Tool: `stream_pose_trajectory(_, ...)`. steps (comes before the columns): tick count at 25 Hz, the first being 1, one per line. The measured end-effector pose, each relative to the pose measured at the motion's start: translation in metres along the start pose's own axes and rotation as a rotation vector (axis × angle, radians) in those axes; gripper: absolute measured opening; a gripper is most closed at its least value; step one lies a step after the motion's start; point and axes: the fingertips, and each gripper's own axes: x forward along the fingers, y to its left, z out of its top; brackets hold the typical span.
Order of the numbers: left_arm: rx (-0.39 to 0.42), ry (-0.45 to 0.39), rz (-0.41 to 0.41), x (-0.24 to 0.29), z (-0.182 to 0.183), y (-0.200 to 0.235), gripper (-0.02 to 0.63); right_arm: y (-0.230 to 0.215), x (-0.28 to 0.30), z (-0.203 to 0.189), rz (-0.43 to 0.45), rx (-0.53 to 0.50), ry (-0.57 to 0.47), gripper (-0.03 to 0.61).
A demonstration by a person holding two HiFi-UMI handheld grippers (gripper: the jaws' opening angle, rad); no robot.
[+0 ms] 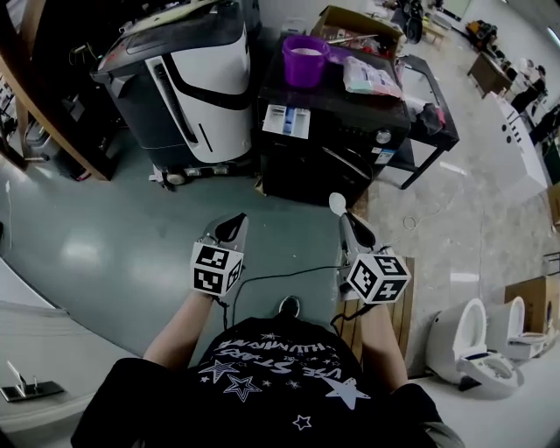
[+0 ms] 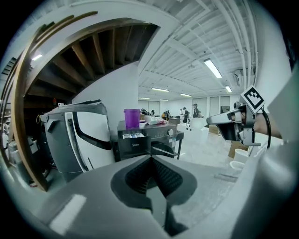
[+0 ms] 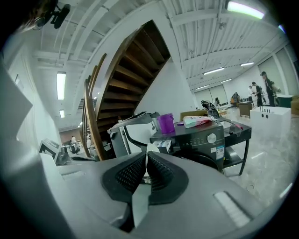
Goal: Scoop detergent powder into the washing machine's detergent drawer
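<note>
A black washing machine (image 1: 337, 140) stands ahead with its detergent drawer (image 1: 287, 121) pulled open at the top left. On its lid are a purple cup (image 1: 304, 59) and a detergent bag (image 1: 372, 77). My right gripper (image 1: 346, 220) is shut on the handle of a white scoop (image 1: 337, 203), well short of the machine. In the right gripper view the scoop (image 3: 140, 198) runs between the closed pads of the right gripper (image 3: 145, 158), with the drawer (image 3: 163, 145) beyond. My left gripper (image 1: 232, 224) is shut and empty, as the left gripper view shows (image 2: 152, 161).
A grey-and-white appliance (image 1: 201, 79) stands left of the washer, under a wooden staircase (image 3: 135, 74). A black side table (image 1: 433, 118) adjoins the washer's right. A cardboard box (image 1: 354, 22) sits behind. White toilets (image 1: 477, 346) and a wooden pallet (image 1: 389, 319) are at my right.
</note>
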Motion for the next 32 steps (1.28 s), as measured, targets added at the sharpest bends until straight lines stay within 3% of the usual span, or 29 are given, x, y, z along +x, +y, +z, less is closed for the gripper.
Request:
stream_pose_trajectory(7, -0.052, -0.048, 0.096, 0.026, 0.03, 0.02, 0.002, -0.02, 0.042, 0.034, 0.086, -0.036, -0.001, 0.035)
stream_pose_trajectory(12, -0.059, -0.034, 0.103, 0.041, 0.037, 0.019, 0.002, -0.03, 0.053, 0.044, 0.115, -0.044, -0.01, 0.035)
stream_pose_trajectory(22, -0.064, -0.054, 0.072, 0.109, 0.07, 0.045, 0.002, -0.066, 0.096, 0.063, 0.075, -0.025, -0.017, 0.035)
stream_pose_trajectory(32, -0.063, -0.068, 0.015, 0.23, 0.122, 0.123, 0.002, -0.117, 0.216, 0.122, 0.012, -0.035, -0.026, 0.035)
